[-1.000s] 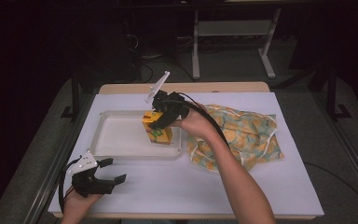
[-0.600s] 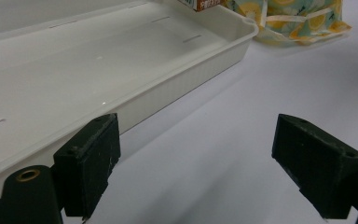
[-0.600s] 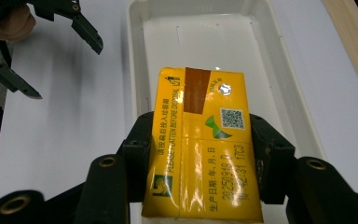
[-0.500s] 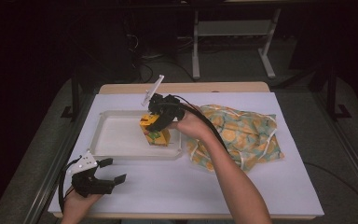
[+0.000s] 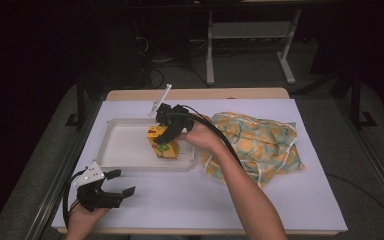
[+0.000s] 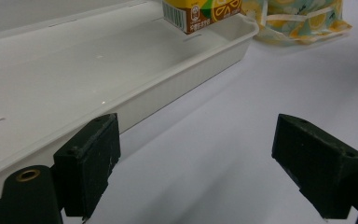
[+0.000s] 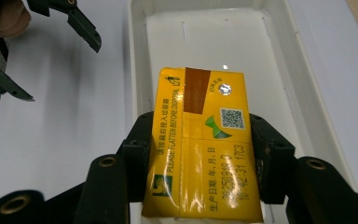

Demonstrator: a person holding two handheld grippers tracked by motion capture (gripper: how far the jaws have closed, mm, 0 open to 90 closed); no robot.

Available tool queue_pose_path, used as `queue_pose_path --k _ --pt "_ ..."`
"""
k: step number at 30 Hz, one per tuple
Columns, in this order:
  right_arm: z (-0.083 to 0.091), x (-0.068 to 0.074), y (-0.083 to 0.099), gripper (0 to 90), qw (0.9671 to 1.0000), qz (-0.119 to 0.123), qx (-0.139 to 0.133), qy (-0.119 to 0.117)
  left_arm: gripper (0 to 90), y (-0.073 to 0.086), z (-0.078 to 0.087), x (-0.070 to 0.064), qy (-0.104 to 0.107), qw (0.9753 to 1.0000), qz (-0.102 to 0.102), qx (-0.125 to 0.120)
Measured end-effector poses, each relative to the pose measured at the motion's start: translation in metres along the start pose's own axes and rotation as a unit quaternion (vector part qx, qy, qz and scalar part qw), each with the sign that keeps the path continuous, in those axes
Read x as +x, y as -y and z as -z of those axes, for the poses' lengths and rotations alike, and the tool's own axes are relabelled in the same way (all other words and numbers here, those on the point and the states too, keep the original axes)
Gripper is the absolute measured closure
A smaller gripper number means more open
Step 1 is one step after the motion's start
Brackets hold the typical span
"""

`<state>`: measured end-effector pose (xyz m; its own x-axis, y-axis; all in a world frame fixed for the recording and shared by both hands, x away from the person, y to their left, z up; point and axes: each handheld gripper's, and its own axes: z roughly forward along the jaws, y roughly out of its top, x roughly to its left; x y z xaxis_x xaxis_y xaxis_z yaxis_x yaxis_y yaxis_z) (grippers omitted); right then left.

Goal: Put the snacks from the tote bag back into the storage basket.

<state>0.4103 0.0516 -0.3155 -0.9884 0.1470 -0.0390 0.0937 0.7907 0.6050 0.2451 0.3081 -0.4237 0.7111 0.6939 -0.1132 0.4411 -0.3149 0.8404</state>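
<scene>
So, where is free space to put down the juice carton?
The white tray is bare left of the juice carton held by the right hand-held gripper. The table between tray and front edge is free. It is crowded at right by the patterned bag.

High view: white surface [image 5: 280, 200] lit bright and even from above, surroundings nearly black, image soft and grainy. Left gripper view: soft shadows on the surface, small glints on the tray [image 6: 121, 60] floor, near jaws slightly blurred. Right gripper view: sharp print on the yellow carton [image 7: 200, 149], glare spot on its foil seal.
</scene>
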Motion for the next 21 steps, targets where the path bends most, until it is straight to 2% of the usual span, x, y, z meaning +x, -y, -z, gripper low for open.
queue_pose_path --k 12,21 --pt "-0.015 -0.004 0.005 49.3 1.0000 -0.005 0.004 -0.006 14.8 0.000 0.000 0.001 0.000 1.0000 -0.006 0.001" --pt "-0.023 -0.006 0.006 49.2 0.9998 -0.004 0.008 -0.018 14.8 0.001 0.001 0.001 0.000 1.0000 0.000 0.000"
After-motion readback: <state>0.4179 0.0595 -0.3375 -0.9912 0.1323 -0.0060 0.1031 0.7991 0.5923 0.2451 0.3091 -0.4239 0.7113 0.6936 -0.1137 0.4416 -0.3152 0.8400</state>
